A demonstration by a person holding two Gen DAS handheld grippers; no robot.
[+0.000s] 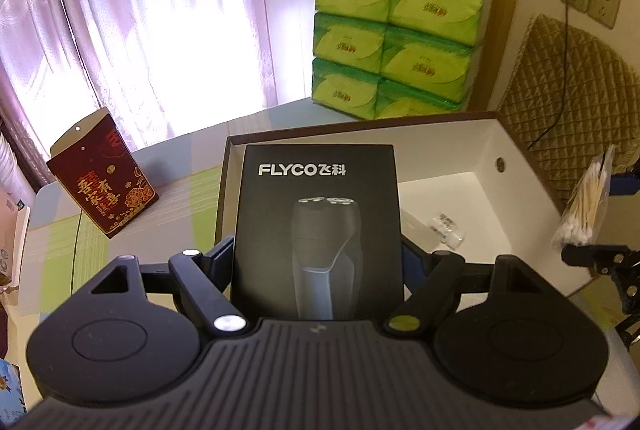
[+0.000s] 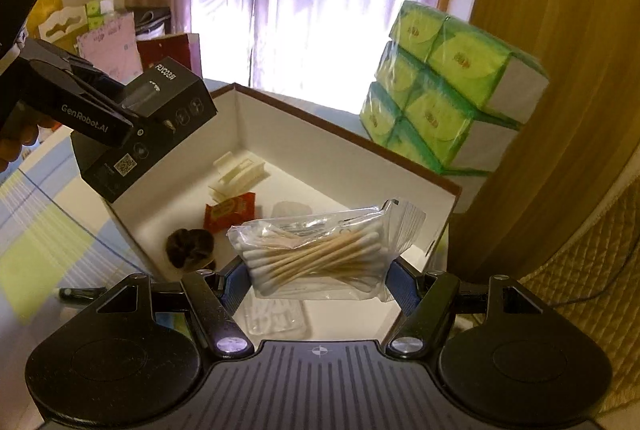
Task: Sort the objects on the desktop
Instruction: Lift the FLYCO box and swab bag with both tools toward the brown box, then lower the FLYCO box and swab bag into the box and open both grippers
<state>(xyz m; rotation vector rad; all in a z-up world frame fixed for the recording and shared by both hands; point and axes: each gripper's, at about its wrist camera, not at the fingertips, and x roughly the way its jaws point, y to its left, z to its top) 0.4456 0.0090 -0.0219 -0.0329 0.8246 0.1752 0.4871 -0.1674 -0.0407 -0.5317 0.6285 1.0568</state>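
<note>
My left gripper [image 1: 318, 262] is shut on a black FLYCO shaver box [image 1: 318, 222] and holds it over the near left edge of the open white storage box [image 1: 516, 165]. In the right wrist view the shaver box [image 2: 160, 133] hangs over the storage box's left wall [image 2: 240, 121]. My right gripper [image 2: 318, 280] is shut on a clear bag of cotton swabs [image 2: 316, 254], held above the storage box; the bag also shows in the left wrist view [image 1: 586, 201]. Inside lie a red sachet [image 2: 228, 209], a dark hair tie [image 2: 188, 248] and white plastic pieces [image 2: 238, 171].
A stack of green tissue packs [image 1: 388, 45] stands behind the storage box. A dark red carton [image 1: 102, 185] stands on the checked tablecloth at left. A quilted chair back [image 1: 568, 101] is at right. A black pen [image 2: 82, 294] lies on the table by the box.
</note>
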